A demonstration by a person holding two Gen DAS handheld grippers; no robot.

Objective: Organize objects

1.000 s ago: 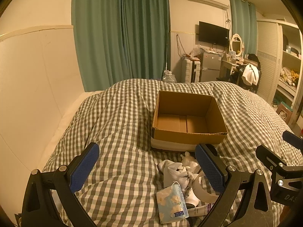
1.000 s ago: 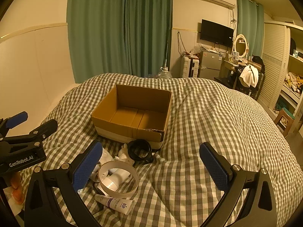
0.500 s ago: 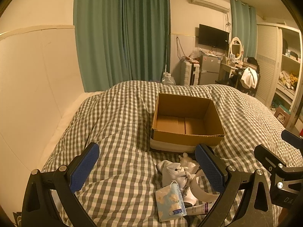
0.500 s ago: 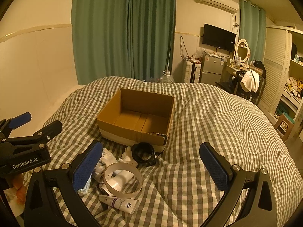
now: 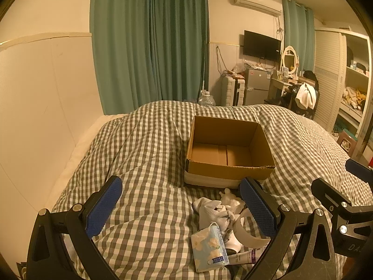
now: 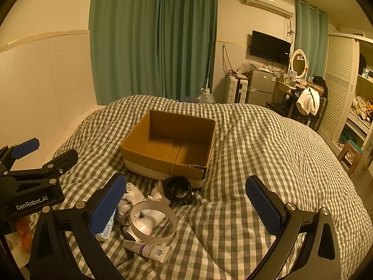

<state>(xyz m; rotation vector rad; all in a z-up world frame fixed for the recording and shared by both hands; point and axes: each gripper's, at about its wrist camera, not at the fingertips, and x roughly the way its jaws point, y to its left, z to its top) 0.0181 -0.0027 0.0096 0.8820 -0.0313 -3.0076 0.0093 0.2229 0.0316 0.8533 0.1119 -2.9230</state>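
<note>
An empty open cardboard box [image 5: 227, 173] [image 6: 163, 162] sits on the checked duvet. In front of it lies a small pile: a floral tissue pack [image 5: 207, 247], white socks [image 5: 213, 211] [image 6: 130, 196], a white tape ring [image 6: 152, 224] [image 5: 248, 232], a black ring [image 6: 177, 187], a white tube [image 6: 148, 249] [image 5: 244, 255] and a small white figure [image 6: 160, 191]. My left gripper [image 5: 180, 206] is open and empty, above the pile's left side. My right gripper [image 6: 186, 206] is open and empty, above the pile's right side.
The checked duvet [image 6: 268, 163] covers the whole bed. A white padded wall [image 5: 35, 116] runs along the left. Green curtains [image 6: 151, 42], a fridge [image 6: 260, 86], a dresser with a mirror and open shelves [image 5: 354, 98] stand beyond the bed.
Both grippers have drawn back and up a little, so the box and the pile sit lower in each view. Both stay open and empty.
</note>
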